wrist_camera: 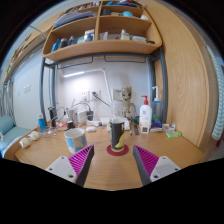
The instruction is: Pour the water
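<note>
Two fingers of the gripper (113, 160) stood spread wide apart over a wooden table (110, 172), pinching nothing, their pink pads (82, 156) facing each other across an open gap. Just ahead of them, roughly on the line of that gap and a little nearer the right finger, stood a dark cup (117, 132) on a yellow coaster (118, 150); it rested upright on its own support, clear of both fingers. To the left, just beyond the left finger's tip, stood a pale mug (76, 139), also upright and apart from the fingers. Whether either vessel held water could not be told. Farther back, near the wall, a white pump bottle (145, 114) with a red top stood to the right of the dark cup, with small items beside it too blurred to name. A clutter of objects lay at the rear left of the table, near a faucet-like fixture (80, 106) whose details could not be made out. Wooden shelves (100, 45) hung on the wall above, carrying assorted things. A wooden panel (185, 80) rose at the right.
</note>
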Demonstrator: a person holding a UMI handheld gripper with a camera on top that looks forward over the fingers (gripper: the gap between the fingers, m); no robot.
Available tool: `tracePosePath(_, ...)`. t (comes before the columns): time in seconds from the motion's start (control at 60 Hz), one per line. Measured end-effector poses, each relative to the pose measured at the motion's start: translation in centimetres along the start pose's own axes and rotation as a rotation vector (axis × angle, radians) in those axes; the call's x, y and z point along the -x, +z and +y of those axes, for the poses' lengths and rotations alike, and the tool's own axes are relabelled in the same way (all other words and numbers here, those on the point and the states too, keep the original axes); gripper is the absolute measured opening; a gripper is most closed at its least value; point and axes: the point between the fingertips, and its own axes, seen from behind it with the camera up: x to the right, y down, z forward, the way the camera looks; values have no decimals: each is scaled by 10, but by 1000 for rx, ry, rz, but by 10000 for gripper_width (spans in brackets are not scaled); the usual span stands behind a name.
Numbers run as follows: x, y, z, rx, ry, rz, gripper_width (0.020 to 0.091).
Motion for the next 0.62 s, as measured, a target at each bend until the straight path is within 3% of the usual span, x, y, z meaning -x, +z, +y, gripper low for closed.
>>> tracePosePath(0.283, 29, -55, -9, -31, -24, -42, 797)
tracePosePath(0.617, 42, -68, -4, -32, -13, -47, 792)
